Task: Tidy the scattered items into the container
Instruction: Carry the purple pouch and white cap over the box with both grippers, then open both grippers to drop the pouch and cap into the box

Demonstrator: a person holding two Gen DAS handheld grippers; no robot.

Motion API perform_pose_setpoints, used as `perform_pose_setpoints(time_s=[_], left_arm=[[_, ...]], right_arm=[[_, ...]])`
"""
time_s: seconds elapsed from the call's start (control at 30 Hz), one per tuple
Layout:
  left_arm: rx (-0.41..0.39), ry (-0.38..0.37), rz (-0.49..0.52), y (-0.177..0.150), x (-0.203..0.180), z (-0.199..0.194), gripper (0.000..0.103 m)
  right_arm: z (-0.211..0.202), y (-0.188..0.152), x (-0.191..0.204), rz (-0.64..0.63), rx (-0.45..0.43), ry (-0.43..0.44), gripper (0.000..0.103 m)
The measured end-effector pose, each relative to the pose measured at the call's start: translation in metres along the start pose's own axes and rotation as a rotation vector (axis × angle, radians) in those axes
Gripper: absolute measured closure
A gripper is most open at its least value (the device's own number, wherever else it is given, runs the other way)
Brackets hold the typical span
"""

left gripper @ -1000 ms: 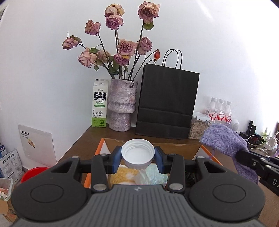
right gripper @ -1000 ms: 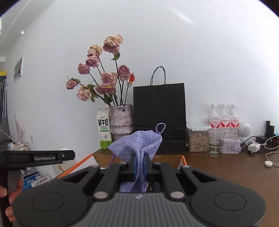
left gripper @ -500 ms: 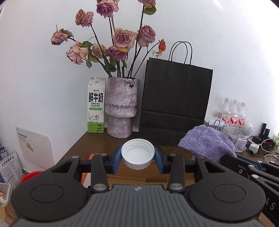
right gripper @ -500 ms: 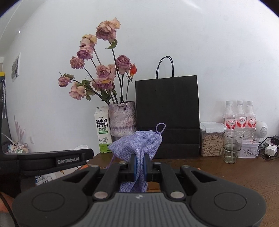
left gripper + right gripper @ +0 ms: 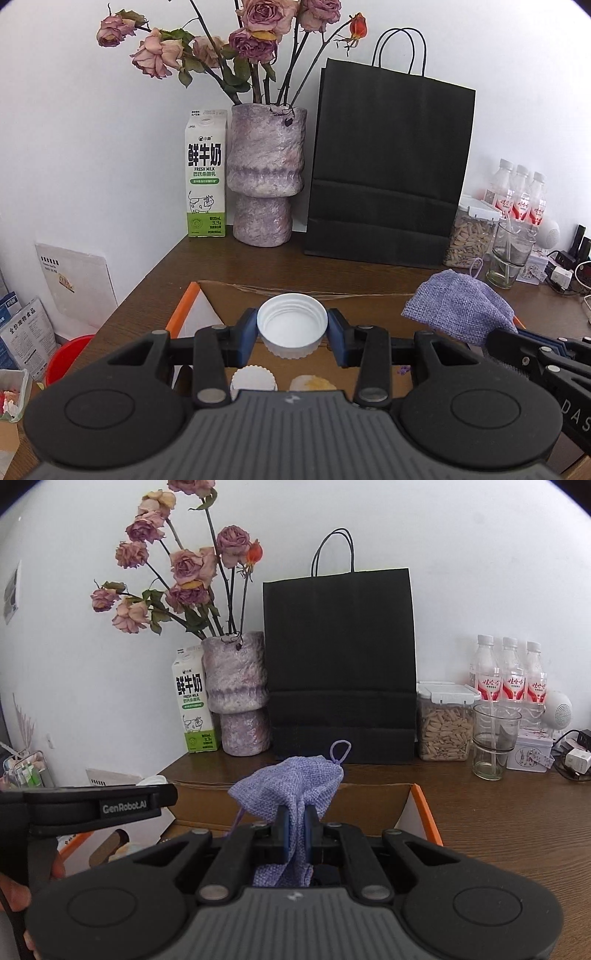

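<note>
My left gripper (image 5: 291, 332) is shut on a white plastic bottle cap (image 5: 291, 323), its open side up, gripped between the blue pads. It hangs over the open cardboard box (image 5: 236, 295) with orange edges. My right gripper (image 5: 295, 827) is shut on a purple woven drawstring pouch (image 5: 291, 786), which bulges above the pads. It is over the same box (image 5: 373, 801). In the left wrist view the pouch (image 5: 461, 310) hangs at the right, level with the cap. Inside the box lie a white ridged cap (image 5: 253, 378) and a yellowish item (image 5: 312, 382).
Along the wall behind the box stand a milk carton (image 5: 205, 177), a stone vase of dried roses (image 5: 266, 173) and a black paper bag (image 5: 388, 166). Right of them are a seed jar (image 5: 445, 723), a glass (image 5: 493, 742) and water bottles (image 5: 509, 672). A hand (image 5: 14, 890) grips the left tool.
Both grippers have moved forward toward the wall and slightly down, still holding the cap and the pouch. The vase, carton and bag look nearer, and the box's far wall shows.
</note>
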State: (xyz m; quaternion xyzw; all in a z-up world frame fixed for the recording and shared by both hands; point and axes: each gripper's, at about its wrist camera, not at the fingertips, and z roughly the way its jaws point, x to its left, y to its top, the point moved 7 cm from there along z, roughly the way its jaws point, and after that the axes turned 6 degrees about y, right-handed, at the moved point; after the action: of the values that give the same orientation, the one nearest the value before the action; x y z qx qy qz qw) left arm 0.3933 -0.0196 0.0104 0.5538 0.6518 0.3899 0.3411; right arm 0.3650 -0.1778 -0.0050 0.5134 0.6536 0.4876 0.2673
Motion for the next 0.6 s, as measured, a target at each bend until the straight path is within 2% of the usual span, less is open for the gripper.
perform_pose_setpoints(time_s=[0.27, 0.3, 0.33, 0.37, 0.4, 0.43, 0.47, 0.5, 0.6], left_arm=[[-0.011, 0.008, 0.030, 0.000, -0.005, -0.002, 0.062], [-0.012, 0.012, 0.034, 0.000, -0.005, -0.003, 0.062], [-0.010, 0.019, 0.037, 0.000, -0.006, -0.004, 0.056], [-0.007, 0.028, 0.036, 0.001, -0.005, -0.005, 0.041], [-0.009, 0.038, 0.036, 0.002, -0.005, -0.006, 0.032], [-0.018, 0.047, 0.039, 0.003, -0.004, -0.008, 0.016], [-0.029, 0.056, 0.043, 0.005, -0.004, -0.010, 0.000], [-0.046, 0.063, 0.043, 0.007, -0.004, -0.013, 0.000], [-0.067, 0.077, 0.049, 0.011, -0.004, -0.020, 0.000]], right_arm=[[-0.003, 0.002, 0.000, -0.006, 0.005, -0.003, 0.095], [-0.003, 0.001, 0.000, -0.010, 0.013, -0.001, 0.092], [-0.004, 0.001, 0.001, -0.014, 0.022, 0.000, 0.087], [-0.004, 0.002, 0.001, -0.020, 0.032, -0.002, 0.079], [-0.005, 0.002, 0.002, -0.032, 0.040, -0.007, 0.058], [-0.006, 0.003, 0.002, -0.044, 0.051, -0.013, 0.044], [-0.008, 0.004, 0.002, -0.053, 0.052, -0.026, 0.018], [-0.010, 0.005, 0.002, -0.062, 0.046, -0.039, 0.003], [-0.014, 0.009, 0.002, -0.081, 0.040, -0.068, 0.001]])
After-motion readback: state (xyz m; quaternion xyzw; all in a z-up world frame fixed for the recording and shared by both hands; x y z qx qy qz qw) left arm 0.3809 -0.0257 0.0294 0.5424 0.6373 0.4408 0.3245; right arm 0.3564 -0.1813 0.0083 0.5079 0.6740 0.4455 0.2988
